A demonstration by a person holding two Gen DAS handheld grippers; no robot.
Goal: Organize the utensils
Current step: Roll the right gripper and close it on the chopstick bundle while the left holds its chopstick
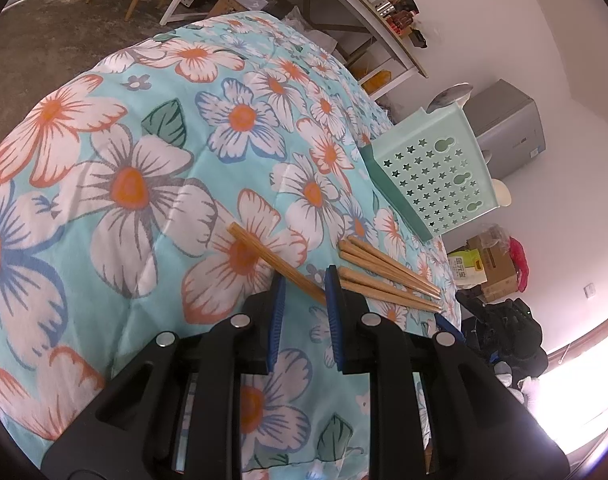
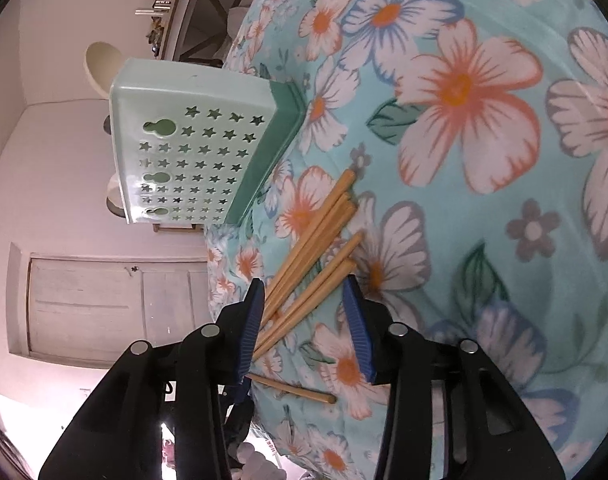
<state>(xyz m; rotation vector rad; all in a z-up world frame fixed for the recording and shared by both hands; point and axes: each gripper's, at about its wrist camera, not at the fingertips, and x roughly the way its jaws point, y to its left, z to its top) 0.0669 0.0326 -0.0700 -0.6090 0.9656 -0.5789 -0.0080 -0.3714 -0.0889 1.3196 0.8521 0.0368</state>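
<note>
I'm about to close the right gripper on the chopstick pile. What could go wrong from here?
1. The loose chopsticks are fanned out, and the right gripper straddles only their thin ends; closing may pinch some and scatter the others.
2. Those ends lie near the edge of the quilt, so a nudged stick could roll off.
3. The single chopstick crosses the left gripper diagonally; if held at all, it could twist out.

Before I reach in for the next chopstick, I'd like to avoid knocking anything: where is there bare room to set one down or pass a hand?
Free: the wide floral quilt beyond the lone chopstick, away from the green holder. Crowded: the strip by the quilt's edge, where the chopstick bunch lies just before the holder, with the right gripper straddling it and the left gripper over the lone stick.
</note>
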